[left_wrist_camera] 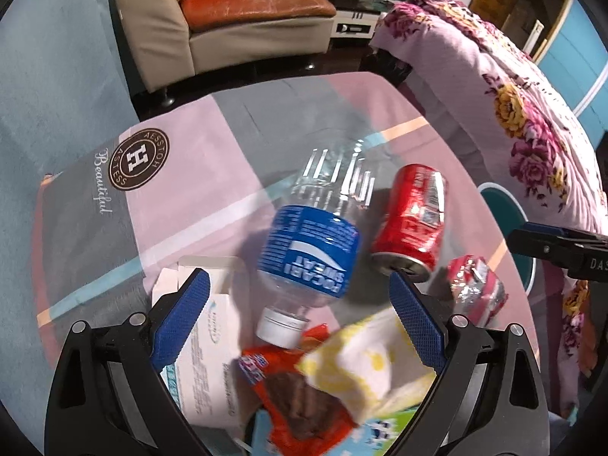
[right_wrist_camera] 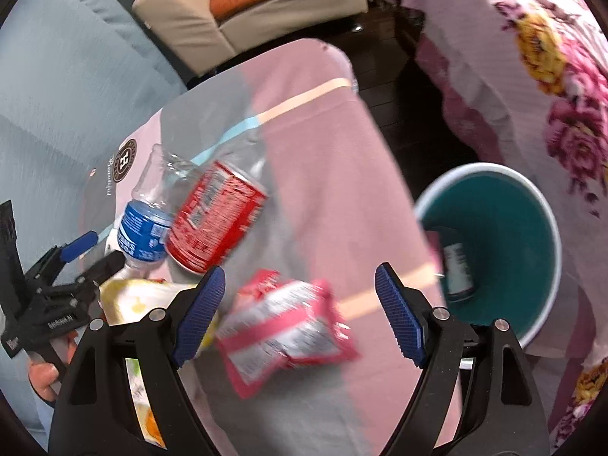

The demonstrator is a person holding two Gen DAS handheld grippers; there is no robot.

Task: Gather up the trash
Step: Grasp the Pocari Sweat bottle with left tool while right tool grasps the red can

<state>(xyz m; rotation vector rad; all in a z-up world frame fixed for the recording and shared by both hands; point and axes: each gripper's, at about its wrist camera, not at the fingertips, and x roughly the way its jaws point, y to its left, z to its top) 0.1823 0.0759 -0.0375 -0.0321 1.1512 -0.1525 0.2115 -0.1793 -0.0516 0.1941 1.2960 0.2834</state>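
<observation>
Both grippers' fingers apart, empty. Right gripper [right_wrist_camera: 300, 313] poised over pink wrapper [right_wrist_camera: 287, 326] at lower centre, bin [right_wrist_camera: 532, 205] alongside right for short drops. Left gripper [left_wrist_camera: 300, 315] straddles bottle [left_wrist_camera: 309, 249].

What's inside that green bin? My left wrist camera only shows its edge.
Observer: A dark item with a white label already lies at the bottom of the teal bin.
Operator: Is the right gripper holding something?
Observer: No, it's open, above the pink wrapper on the table.
Operator: Who holds my gripper?
Observer: A person's hand grips its handle.
</observation>
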